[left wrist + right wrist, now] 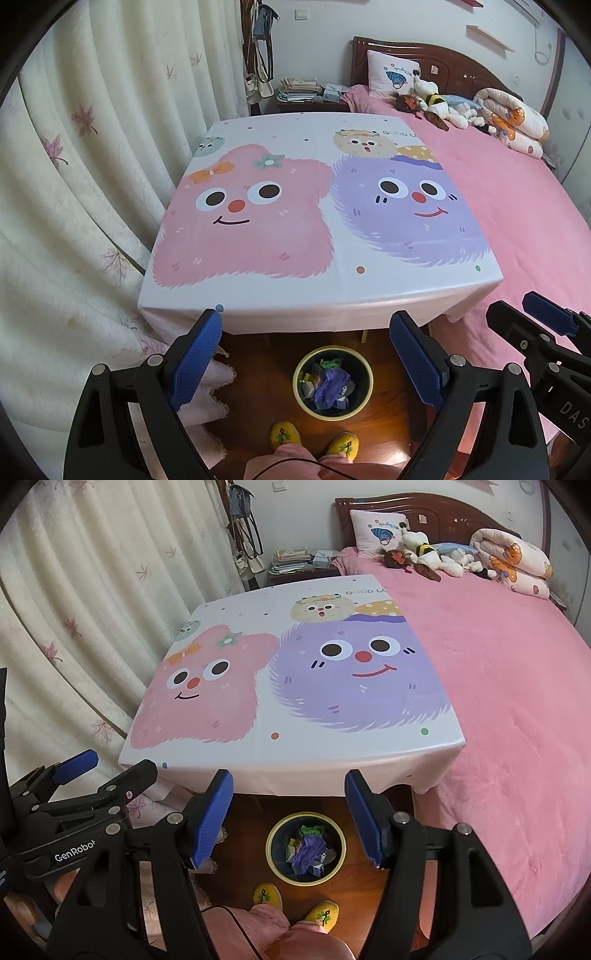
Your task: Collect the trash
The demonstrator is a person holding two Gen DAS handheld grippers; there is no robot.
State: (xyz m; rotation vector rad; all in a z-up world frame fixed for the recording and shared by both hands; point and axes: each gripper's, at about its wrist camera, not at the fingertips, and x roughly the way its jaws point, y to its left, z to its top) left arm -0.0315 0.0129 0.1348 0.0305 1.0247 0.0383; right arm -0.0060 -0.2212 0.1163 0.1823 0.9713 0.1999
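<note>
Both grippers, left [310, 354] and right [290, 816], gape above bin [275, 864] beside cartoon-clothed table [314, 764].

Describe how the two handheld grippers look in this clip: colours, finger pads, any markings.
Both are black plastic frames with triangular cut-outs and silver pivot bolts. The left gripper and right gripper each carry two flat blue textured pads. White lettering reads "GenRobot" on the left gripper's body seen from the right wrist view, and "DAS" on the right one's body seen from the left. Pink clothing shows below.
</note>
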